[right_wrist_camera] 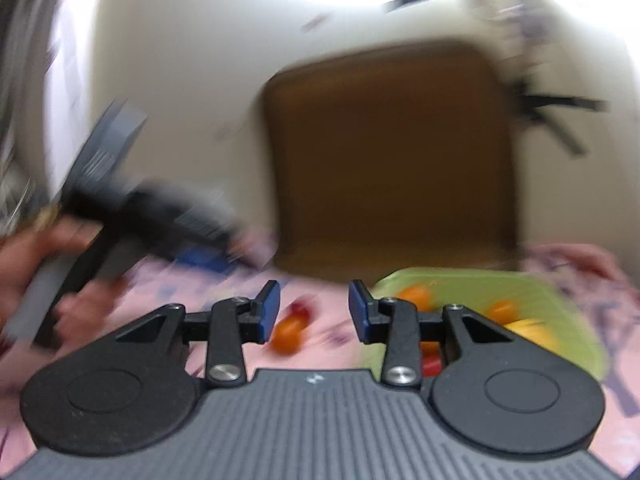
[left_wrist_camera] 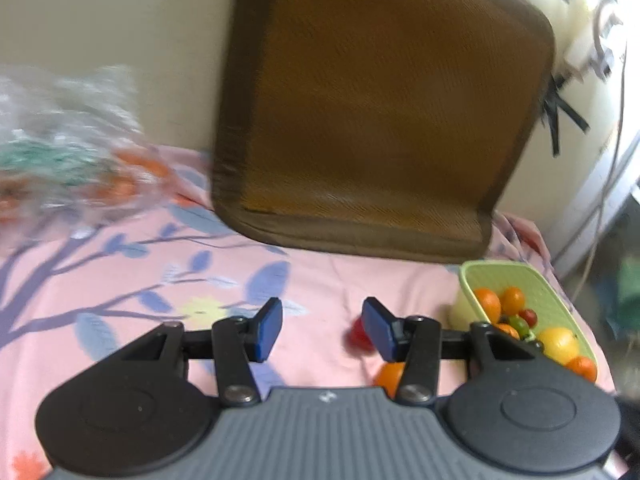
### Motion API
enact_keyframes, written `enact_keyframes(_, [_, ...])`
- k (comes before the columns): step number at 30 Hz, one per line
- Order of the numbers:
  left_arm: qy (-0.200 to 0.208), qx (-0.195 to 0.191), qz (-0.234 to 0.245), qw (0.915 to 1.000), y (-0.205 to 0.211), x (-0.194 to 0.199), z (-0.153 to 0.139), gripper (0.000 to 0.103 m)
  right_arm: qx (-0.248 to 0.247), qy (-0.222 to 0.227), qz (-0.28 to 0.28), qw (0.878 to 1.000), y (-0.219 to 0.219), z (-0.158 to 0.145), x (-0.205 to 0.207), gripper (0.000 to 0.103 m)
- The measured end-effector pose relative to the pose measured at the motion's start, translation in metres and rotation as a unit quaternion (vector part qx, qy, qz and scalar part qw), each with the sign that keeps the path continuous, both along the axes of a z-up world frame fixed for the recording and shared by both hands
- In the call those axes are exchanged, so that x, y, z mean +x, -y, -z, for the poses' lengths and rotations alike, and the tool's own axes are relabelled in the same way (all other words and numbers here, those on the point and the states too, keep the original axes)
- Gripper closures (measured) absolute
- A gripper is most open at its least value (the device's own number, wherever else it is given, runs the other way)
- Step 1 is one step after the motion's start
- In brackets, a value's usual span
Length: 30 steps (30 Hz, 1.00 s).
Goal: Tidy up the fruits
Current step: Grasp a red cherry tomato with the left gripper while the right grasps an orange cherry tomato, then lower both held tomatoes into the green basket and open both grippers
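Brown cushion [left_wrist_camera: 380, 112] upright against wall, pink floral bedsheet [left_wrist_camera: 140, 272], green basket [left_wrist_camera: 556, 296] of oranges and lemon at right, left gripper [left_wrist_camera: 322, 330] released, right gripper [right_wrist_camera: 314, 310] released, loose orange [right_wrist_camera: 286, 334] and blurred, possibly red tomato [right_wrist_camera: 300, 311] on sheet beside basket.

The left gripper [left_wrist_camera: 322, 330] hangs empty, fingers apart, above the pink sheet [left_wrist_camera: 120, 272], left of the green basket [left_wrist_camera: 532, 280] of fruit.

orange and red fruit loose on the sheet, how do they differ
The orange is bigger and orange-skinned; the red fruit is smaller and red. The orange lies nearer the left gripper, the red fruit farther, partly behind a pad. Both lie outside the green basket.
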<state>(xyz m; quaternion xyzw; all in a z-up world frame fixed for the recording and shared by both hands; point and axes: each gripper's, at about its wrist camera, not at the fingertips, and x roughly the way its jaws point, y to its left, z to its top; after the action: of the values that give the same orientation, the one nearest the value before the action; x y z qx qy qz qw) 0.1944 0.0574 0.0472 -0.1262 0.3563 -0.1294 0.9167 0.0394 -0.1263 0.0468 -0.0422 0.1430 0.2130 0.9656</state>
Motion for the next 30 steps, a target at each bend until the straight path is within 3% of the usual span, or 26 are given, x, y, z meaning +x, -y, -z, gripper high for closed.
enact_keyframes(4, [-0.013, 0.012, 0.026, 0.9995, 0.023, 0.015, 0.010, 0.055, -0.052, -0.051, -0.008, 0.997, -0.033, 0.014, 0.024, 0.063])
enact_keyframes(8, [-0.027, 0.028, 0.037, 0.9986, 0.039, 0.029, 0.024, 0.058, -0.088, -0.063, 0.005, 0.994, -0.050, 0.020, 0.048, 0.063])
enact_keyframes(13, [-0.026, 0.027, 0.061, 0.9974, 0.042, 0.031, 0.034, 0.073, -0.105, -0.077, 0.016, 0.991, -0.059, 0.025, 0.068, 0.065])
enact_keyframes(16, [-0.022, 0.027, 0.060, 0.9976, 0.038, 0.026, 0.034, 0.073, -0.119, -0.093, 0.012, 0.988, -0.065, 0.031, 0.074, 0.071])
enact_keyframes(19, [-0.023, 0.017, 0.052, 0.9982, 0.032, 0.021, 0.030, 0.073, -0.099, -0.093, 0.005, 0.991, -0.058, 0.027, 0.070, 0.072])
enact_keyframes(26, [0.012, -0.020, 0.087, 0.9960, 0.041, -0.005, -0.007, 0.073, -0.065, -0.035, -0.004, 0.997, -0.028, 0.002, 0.025, 0.072])
enact_keyframes(30, [0.034, -0.035, 0.122, 0.9913, 0.074, -0.014, -0.027, 0.073, -0.052, 0.013, 0.044, 0.998, 0.011, -0.013, -0.001, 0.072])
